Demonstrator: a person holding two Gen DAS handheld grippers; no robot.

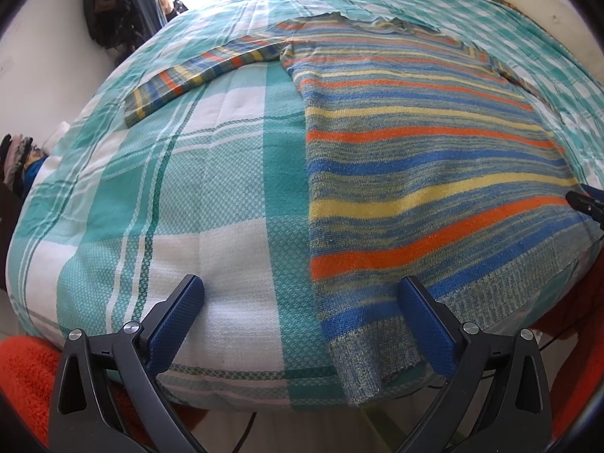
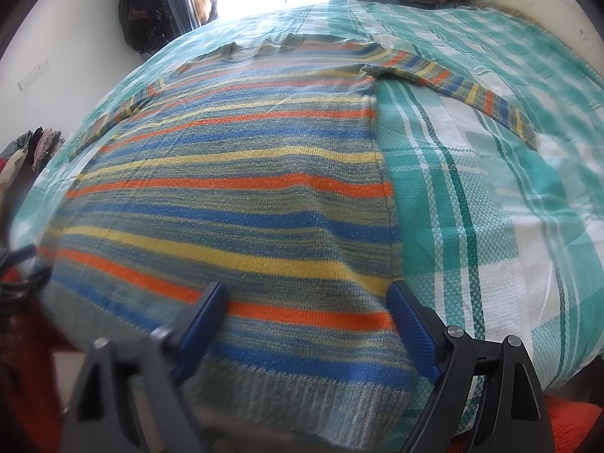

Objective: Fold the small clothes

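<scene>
A striped knit sweater (image 1: 415, 143) in blue, orange and yellow lies flat, face up, on the bed, with its ribbed hem at the near edge. It also shows in the right wrist view (image 2: 245, 188). One sleeve (image 1: 196, 75) stretches out to the left, the other sleeve (image 2: 472, 90) to the right. My left gripper (image 1: 302, 294) is open, its jaws on either side of the sweater's near left hem corner. My right gripper (image 2: 307, 302) is open over the near right hem corner. The right gripper's tip (image 1: 585, 204) shows at the left view's right edge.
The bed is covered with a teal and white plaid sheet (image 1: 188, 196). An orange rug (image 1: 26, 377) lies on the floor below the bed's near edge. Dark clothes hang on the wall (image 1: 113, 11) at the far left. A window is behind the bed.
</scene>
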